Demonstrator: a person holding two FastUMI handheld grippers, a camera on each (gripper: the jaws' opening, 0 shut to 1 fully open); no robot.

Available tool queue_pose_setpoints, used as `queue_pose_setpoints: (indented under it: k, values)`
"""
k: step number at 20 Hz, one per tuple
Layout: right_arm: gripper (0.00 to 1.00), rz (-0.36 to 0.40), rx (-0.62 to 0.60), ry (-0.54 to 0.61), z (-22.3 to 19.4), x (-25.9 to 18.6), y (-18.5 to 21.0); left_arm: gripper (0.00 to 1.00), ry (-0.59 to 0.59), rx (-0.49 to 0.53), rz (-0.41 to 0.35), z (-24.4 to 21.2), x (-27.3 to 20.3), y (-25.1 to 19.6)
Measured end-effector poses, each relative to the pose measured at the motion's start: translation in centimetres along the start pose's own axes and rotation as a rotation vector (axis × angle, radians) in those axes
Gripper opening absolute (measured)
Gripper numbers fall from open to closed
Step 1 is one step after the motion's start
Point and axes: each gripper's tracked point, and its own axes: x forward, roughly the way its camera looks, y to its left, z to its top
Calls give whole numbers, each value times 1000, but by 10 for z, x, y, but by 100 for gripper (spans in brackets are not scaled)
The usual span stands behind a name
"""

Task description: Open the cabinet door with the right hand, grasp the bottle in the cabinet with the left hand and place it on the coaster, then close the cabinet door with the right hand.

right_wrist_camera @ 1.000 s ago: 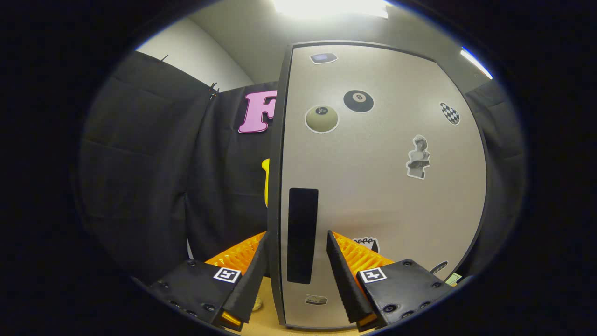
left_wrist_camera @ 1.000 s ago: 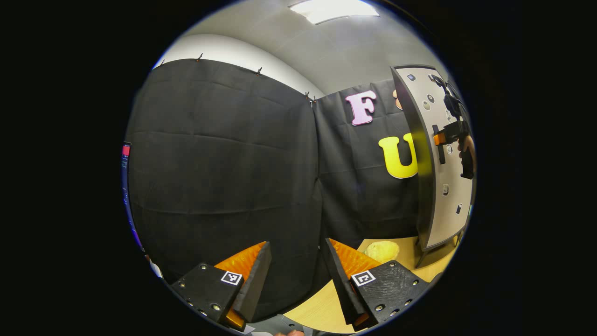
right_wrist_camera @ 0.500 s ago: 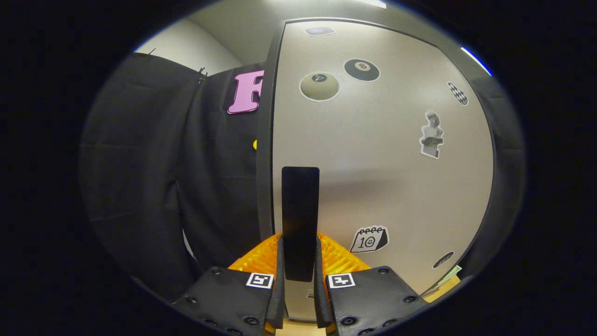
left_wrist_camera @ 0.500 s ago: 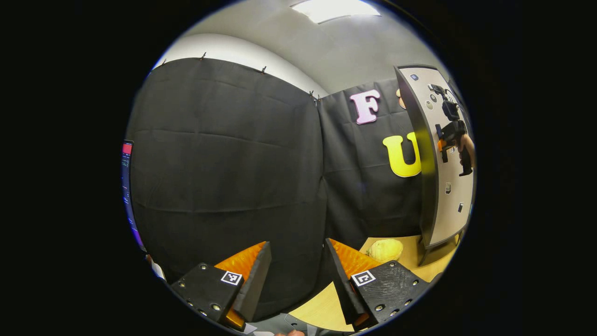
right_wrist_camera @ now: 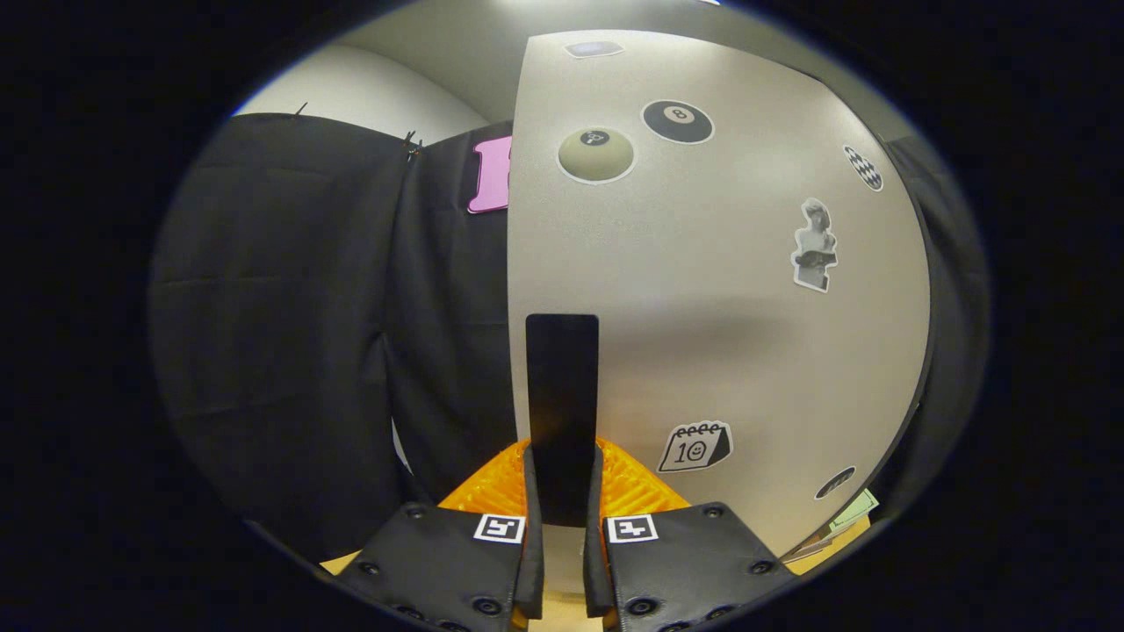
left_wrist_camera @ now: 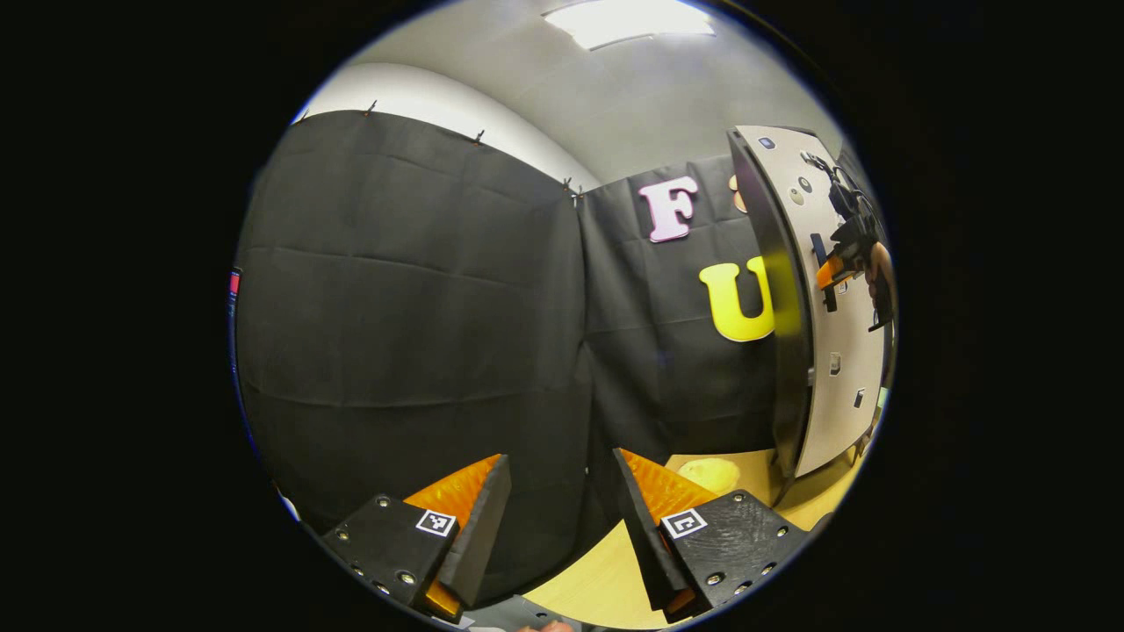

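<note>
At the lower end of the cabinet door's handle (right_wrist_camera: 562, 412), the right hand-held gripper (right_wrist_camera: 562, 562) is clamped, one finger pressed against each side of the upright black bar. That handle stands just inside the free edge of the cabinet door (right_wrist_camera: 729, 290), a pale grey panel dotted with stickers: two billiard-ball stickers (right_wrist_camera: 596, 154) above the handle, a bust sticker (right_wrist_camera: 813, 246) and a checkered one farther from it toward the hinge side, and a calendar sticker (right_wrist_camera: 695, 446) beside the handle's lower part. Below the door's far corner, some flat paper lies on the light wooden surface (right_wrist_camera: 843, 540).

From the left gripper view, the same door (left_wrist_camera: 812, 298) is seen edge-on and swung a little away from the cabinet, its dark edge facing the camera, with the right hand-held gripper (left_wrist_camera: 832, 268) at the handle and a hand (left_wrist_camera: 878, 276) behind it. The left hand-held gripper (left_wrist_camera: 553, 527) hangs well apart from the door, its fingers spread wide with nothing between them, pointed at the black cloth wall. Near the foot of the door, a pale yellow coaster (left_wrist_camera: 709, 474) lies flat on the surface (left_wrist_camera: 606, 575). The bottle is not visible, since the door hides the cabinet's inside. A ceiling light (left_wrist_camera: 628, 19) glows above.
</note>
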Motion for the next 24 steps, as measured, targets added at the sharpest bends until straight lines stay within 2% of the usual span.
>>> queue_pose_setpoints:
  k: [2, 3, 4, 7, 8, 9, 10, 11, 19, 20, 24]
  values:
    - [20, 28, 3, -1, 1, -13, 4, 67, -11, 3, -29, 7, 7, -30]
    - [17, 38, 6, -1, 1, -19, 5, 67, -15, 2, -43, 10, 12, -41]
    - [20, 50, 4, 2, 1, -25, 4, 67, -19, 1, -57, 10, 17, -44]
    - [20, 80, -1, 12, 3, -39, 3, 67, -33, 0, -96, 20, 20, -64]
    - [17, 89, 1, 12, 4, -45, 3, 67, -35, 2, -110, 21, 16, -69]
    - [20, 97, 9, 11, 5, -51, 3, 67, -38, 4, -123, 23, 14, -75]
    - [17, 108, 12, 10, 7, -58, 3, 67, -43, 6, -136, 24, 11, -80]
    - [20, 116, 14, 7, 6, -65, 3, 67, -52, 7, -149, 28, 10, -86]
    - [20, 154, 16, 10, -1, -95, -13, 65, -83, -1, -277, 42, 16, -153]
    - [20, 159, 20, 13, -1, -98, -16, 67, -92, -1, -296, 44, 12, -163]
    - [20, 169, 3, 12, -3, -113, -27, 65, -106, -11, -359, 52, 3, -205]
